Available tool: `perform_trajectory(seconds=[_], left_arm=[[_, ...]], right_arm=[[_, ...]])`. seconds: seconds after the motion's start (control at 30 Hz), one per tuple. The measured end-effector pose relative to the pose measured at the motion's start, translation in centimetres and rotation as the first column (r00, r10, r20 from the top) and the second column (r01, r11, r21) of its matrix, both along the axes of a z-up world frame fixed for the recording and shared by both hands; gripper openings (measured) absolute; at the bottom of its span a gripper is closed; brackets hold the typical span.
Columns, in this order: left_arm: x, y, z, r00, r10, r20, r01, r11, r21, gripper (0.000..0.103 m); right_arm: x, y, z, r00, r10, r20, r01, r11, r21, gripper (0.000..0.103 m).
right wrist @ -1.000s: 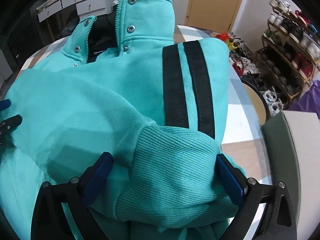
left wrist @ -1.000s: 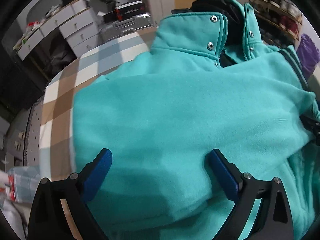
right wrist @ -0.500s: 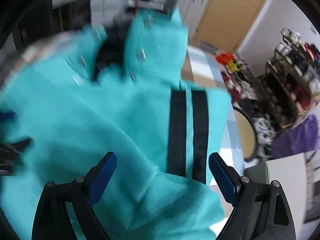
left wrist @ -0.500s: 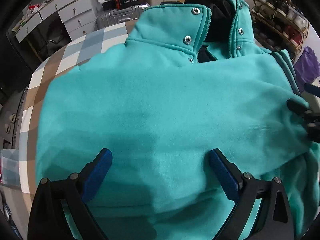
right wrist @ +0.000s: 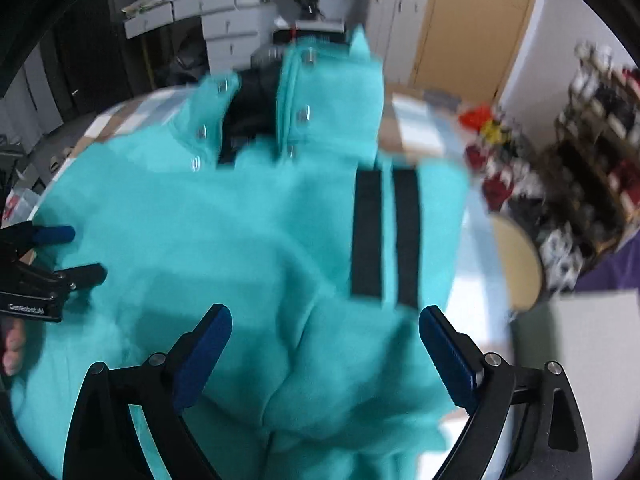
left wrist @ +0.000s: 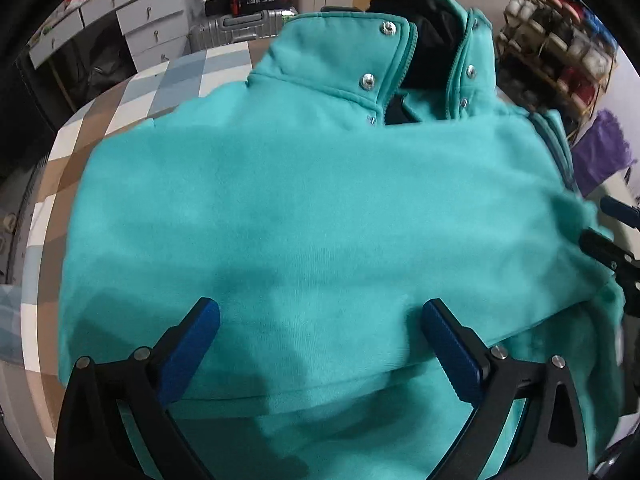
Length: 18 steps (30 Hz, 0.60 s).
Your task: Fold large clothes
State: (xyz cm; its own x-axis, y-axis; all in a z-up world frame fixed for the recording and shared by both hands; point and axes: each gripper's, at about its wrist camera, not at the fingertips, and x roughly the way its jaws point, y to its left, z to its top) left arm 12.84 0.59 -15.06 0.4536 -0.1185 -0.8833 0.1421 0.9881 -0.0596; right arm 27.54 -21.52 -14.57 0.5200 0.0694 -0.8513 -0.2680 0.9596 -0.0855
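Because the teal fleece jacket with snap buttons and a stand-up collar (left wrist: 320, 208) lay spread over the checked blue, brown and white tabletop (left wrist: 132, 92), collar at the far side and hem nearest me, I had both tools hovering over its near half. Farthest left, bare checked cloth showed past the jacket's left edge, so the garment sat roughly in the middle of the table, with no part that I could see hanging off on that side.

My left gripper (left wrist: 320, 334) stood spread wide with nothing between its blue pads (left wrist: 188, 346). It hung above the smooth folded panel, I judged so that I could press or pinch the near edge for the next fold.

Further right, the sleeve with two black stripes (right wrist: 384, 236) lay folded inward across the body, which kept the bundle narrow. My right gripper (right wrist: 324, 338) was likewise released and empty, poised over the bunched cuff end. That view was blurred, so I could not tell whether the pads touched the fleece.

At the far right a shoe rack (left wrist: 560, 40) stood well apart from the table.
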Motion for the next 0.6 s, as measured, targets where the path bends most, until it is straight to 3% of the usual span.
perform_trajectory(seconds=[0.07,0.17,0.23,0.33,0.4,0.47,0.6], left_arm=[[-0.1,-0.2,-0.1,1.0,-0.008,0.012,0.007,1.0,0.027,0.099],[-1.0,0.1,1.3,1.0,0.011,0.013,-0.011,1.0,-0.008,0.099],[-2.0,1.0,2.4,0.999,0.029,0.044,-0.027,0.999,-0.033,0.099],[-3.2,2.1,3.0,0.996,0.054,0.069,-0.053,0.998,-0.014,0.099],[-4.0,3.2,3.1,0.992,0.093,0.084,-0.089,0.995,-0.052,0.099],[-4.0,4.1,3.0,0.991,0.115,0.071,-0.107,0.987,-0.117,0.099],[-4.5,4.5,3.4,0.99,0.129,0.065,-0.118,0.982,-0.147,0.099]], right_arm=[[-0.1,0.0,-2.7,0.999,-0.03,-0.036,0.027,0.997,-0.079,0.099],[-0.3,0.4,-2.2,1.0,-0.013,-0.025,0.012,0.998,-0.067,0.099],[-0.1,-0.2,-0.2,1.0,-0.002,-0.003,0.002,1.0,-0.011,0.089],[0.7,-1.5,4.5,0.996,-0.004,0.093,-0.003,0.997,0.081,0.091],[2.5,-2.0,7.5,0.99,-0.025,0.14,0.004,0.989,0.15,0.096],[6.1,-2.3,9.2,0.991,-0.057,0.125,0.029,0.977,0.213,0.099],[13.8,-2.7,9.0,0.991,-0.129,0.03,0.111,0.935,0.336,0.099]])
